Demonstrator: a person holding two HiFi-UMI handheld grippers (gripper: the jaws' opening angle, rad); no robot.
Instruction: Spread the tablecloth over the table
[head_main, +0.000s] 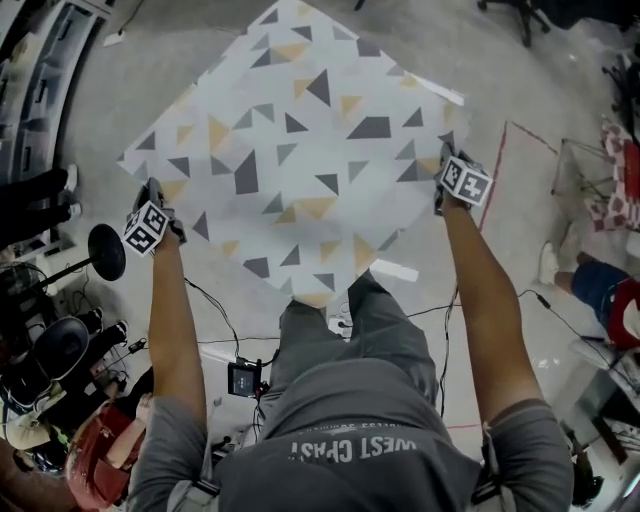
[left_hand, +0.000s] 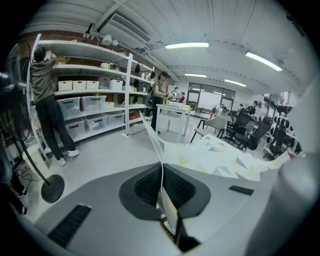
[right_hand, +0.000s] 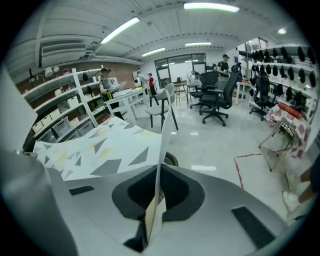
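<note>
Cloth (head_main: 300, 150) is held spread flat ahead of the person, pattern up, with grey floor (head_main: 540, 90) seen around it. Left gripper (head_main: 152, 192) jaws are clamped on its left edge. Right gripper (head_main: 447, 165) jaws are clamped on its right edge.

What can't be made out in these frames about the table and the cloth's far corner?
- Table to cover: in the head view the tablecloth hides whatever lies beneath it.
- Tablecloth's far corner: cut off by the head view's top edge.
- Distant people: too small in the left gripper view to tell their actions.
</note>
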